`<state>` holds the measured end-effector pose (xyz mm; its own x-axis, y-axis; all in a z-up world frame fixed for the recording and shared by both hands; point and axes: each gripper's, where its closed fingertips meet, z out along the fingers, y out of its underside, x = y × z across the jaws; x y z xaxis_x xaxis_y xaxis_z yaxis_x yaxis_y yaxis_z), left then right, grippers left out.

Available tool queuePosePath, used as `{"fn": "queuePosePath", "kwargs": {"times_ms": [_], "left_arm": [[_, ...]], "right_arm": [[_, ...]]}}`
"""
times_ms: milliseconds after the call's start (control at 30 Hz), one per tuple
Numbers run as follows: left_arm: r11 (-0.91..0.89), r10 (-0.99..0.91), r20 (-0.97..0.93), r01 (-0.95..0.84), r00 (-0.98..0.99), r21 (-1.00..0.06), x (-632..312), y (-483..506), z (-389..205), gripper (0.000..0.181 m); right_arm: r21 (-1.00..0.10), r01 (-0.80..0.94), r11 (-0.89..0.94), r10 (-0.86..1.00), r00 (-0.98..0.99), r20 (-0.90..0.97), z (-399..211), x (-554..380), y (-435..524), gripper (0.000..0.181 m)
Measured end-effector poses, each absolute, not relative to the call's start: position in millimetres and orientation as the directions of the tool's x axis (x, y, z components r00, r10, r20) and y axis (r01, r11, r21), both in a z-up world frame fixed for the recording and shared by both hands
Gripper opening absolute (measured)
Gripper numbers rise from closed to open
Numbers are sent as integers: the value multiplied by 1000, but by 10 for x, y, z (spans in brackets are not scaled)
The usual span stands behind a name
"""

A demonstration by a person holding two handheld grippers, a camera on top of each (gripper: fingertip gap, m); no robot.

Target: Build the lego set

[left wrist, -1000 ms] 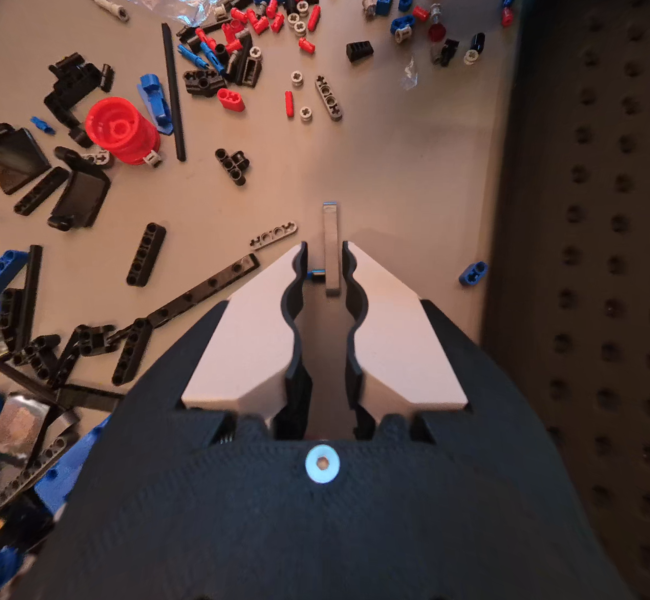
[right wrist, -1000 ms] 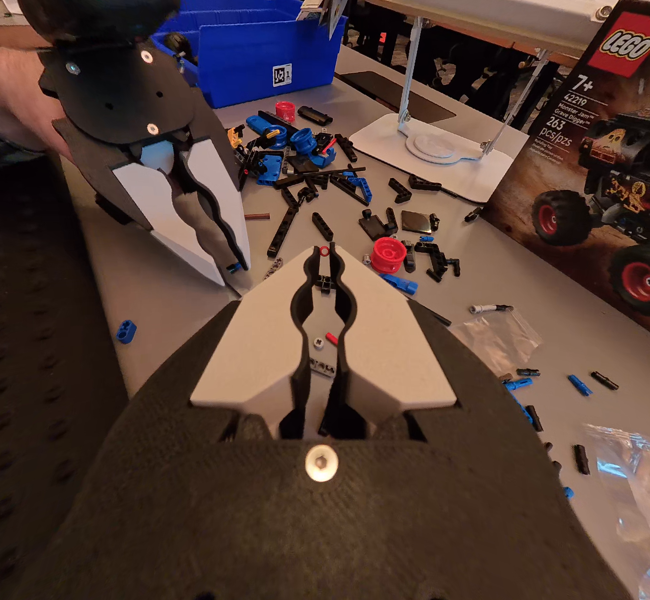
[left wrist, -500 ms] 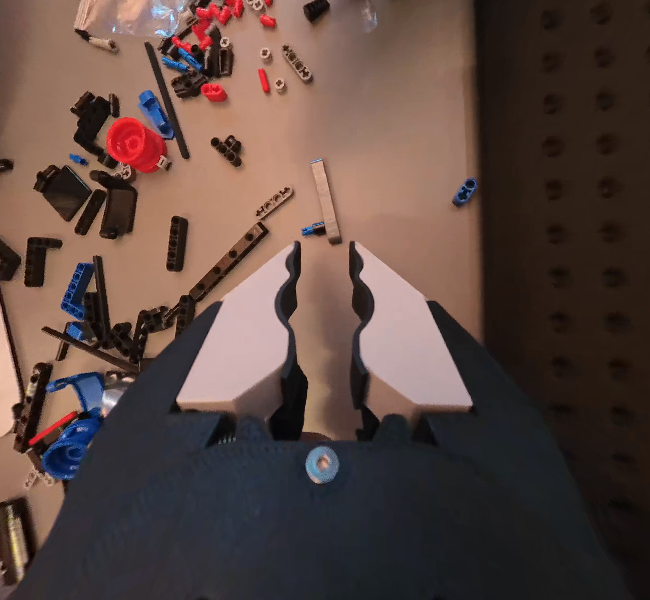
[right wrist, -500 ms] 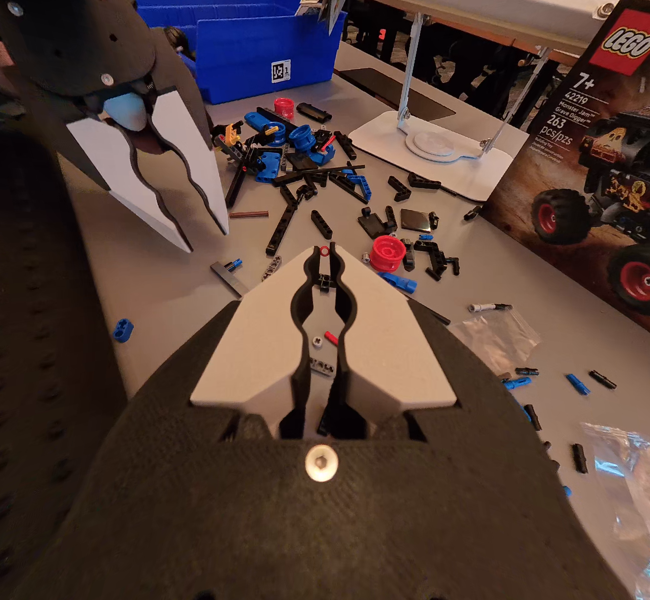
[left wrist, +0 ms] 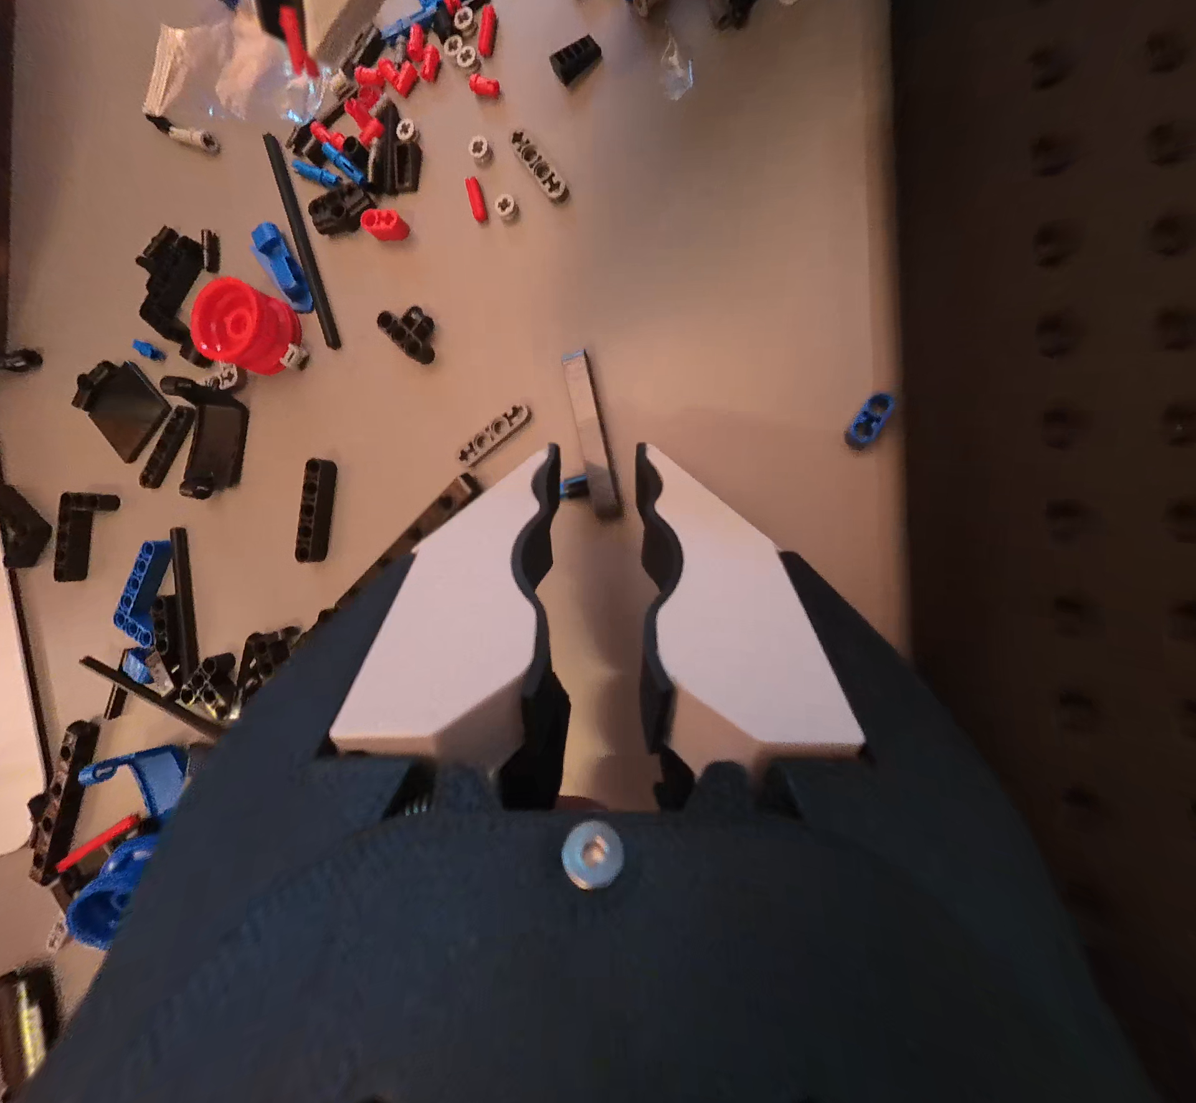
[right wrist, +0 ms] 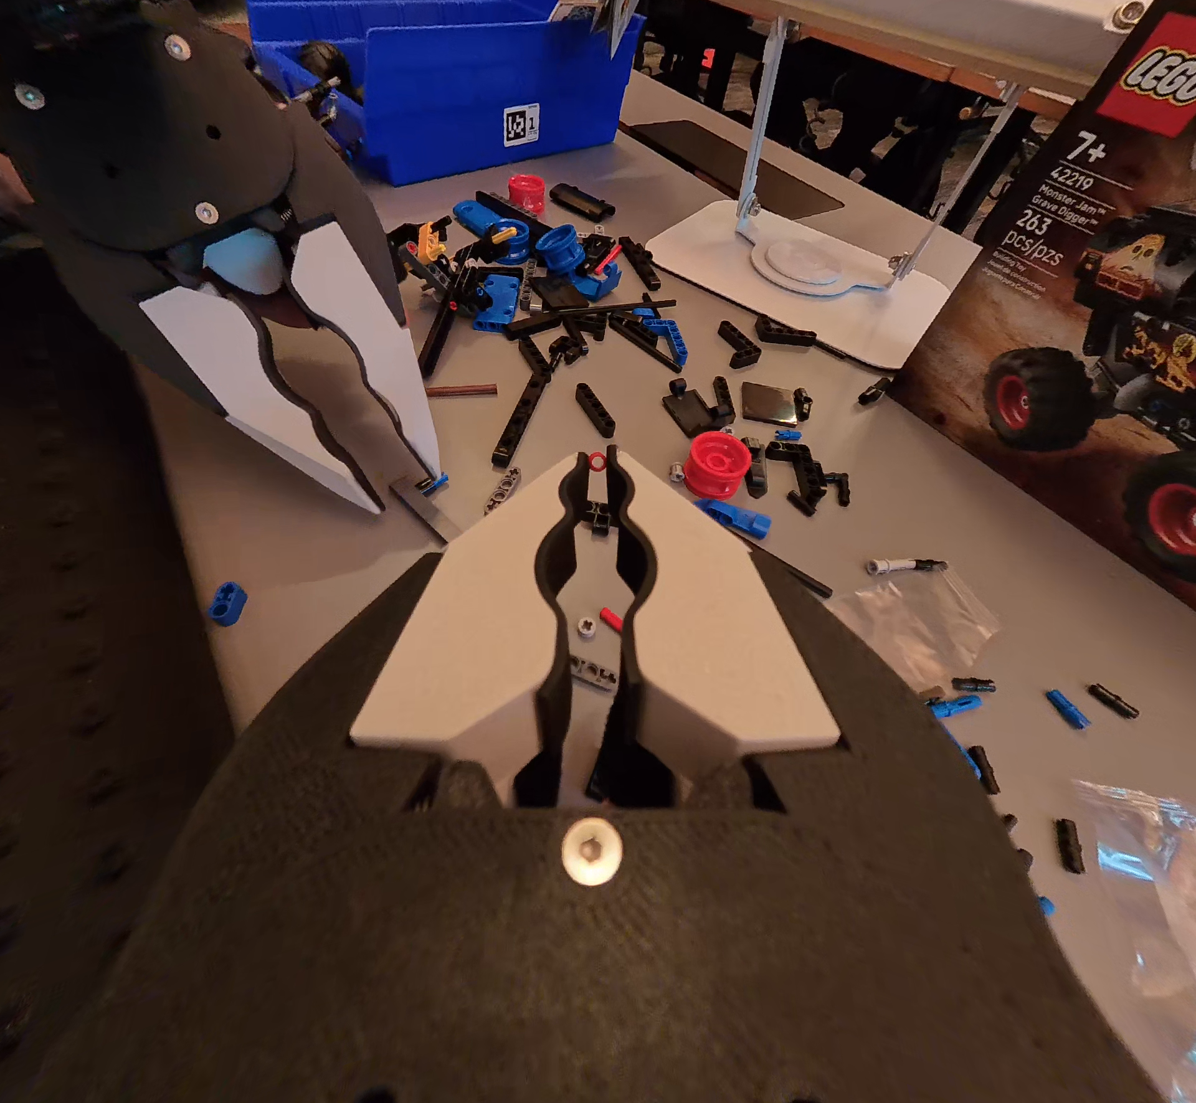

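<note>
My left gripper [left wrist: 597,451] is open, its tips low over the table on either side of the near end of a flat grey beam [left wrist: 590,425]. A blue pin [left wrist: 573,485] sticks out of the beam's side by the left fingertip. The right wrist view shows the same gripper [right wrist: 408,493] with its tips at the beam [right wrist: 424,509] and pin [right wrist: 440,480]. My right gripper [right wrist: 598,457] is shut on a small red ring [right wrist: 597,460], held above the table. Loose black, blue and red parts [left wrist: 388,101] lie scattered around.
A red wheel hub [left wrist: 243,328] and a black connector [left wrist: 408,328] lie left of the beam. A blue connector [left wrist: 870,421] sits at the table edge beside a dark perforated mat [left wrist: 1048,360]. A blue bin [right wrist: 453,69], white stand [right wrist: 809,289], set box [right wrist: 1100,295] and plastic bag [right wrist: 919,625] stand beyond. One gripper's finger ends stand about 11 cm off the other's. The blue connector [left wrist: 870,421] is about 6 cm from my left fingertips and 15 cm from my right. It turns up in the right wrist view [right wrist: 224,595] as well.
My left gripper let go of the grey beam and pulled back and up, then came back down; its open tips now straddle the beam's near end. The right gripper held still.
</note>
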<state>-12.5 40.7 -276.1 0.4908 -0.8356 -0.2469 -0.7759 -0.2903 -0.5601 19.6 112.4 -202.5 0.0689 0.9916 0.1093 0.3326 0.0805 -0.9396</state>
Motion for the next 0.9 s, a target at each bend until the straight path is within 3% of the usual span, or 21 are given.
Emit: {"fn": "queuePosePath", "kwargs": {"times_ms": [200, 333, 900], "left_arm": [[-290, -824, -271, -781, 498, -554, -57, 502, -2797, 17], [-291, -822, -284, -792, 494, -537, -66, 511, -2870, 6], [-291, -823, -262, -771, 504, -566, -61, 504, -2862, 11]], "right_arm": [[-940, 330, 81, 992, 68, 110, -2019, 195, 1119, 2], [-940, 332, 81, 992, 64, 108, -2026, 196, 1114, 2], [-937, 340, 80, 993, 55, 105, -2052, 187, 1106, 2]]}}
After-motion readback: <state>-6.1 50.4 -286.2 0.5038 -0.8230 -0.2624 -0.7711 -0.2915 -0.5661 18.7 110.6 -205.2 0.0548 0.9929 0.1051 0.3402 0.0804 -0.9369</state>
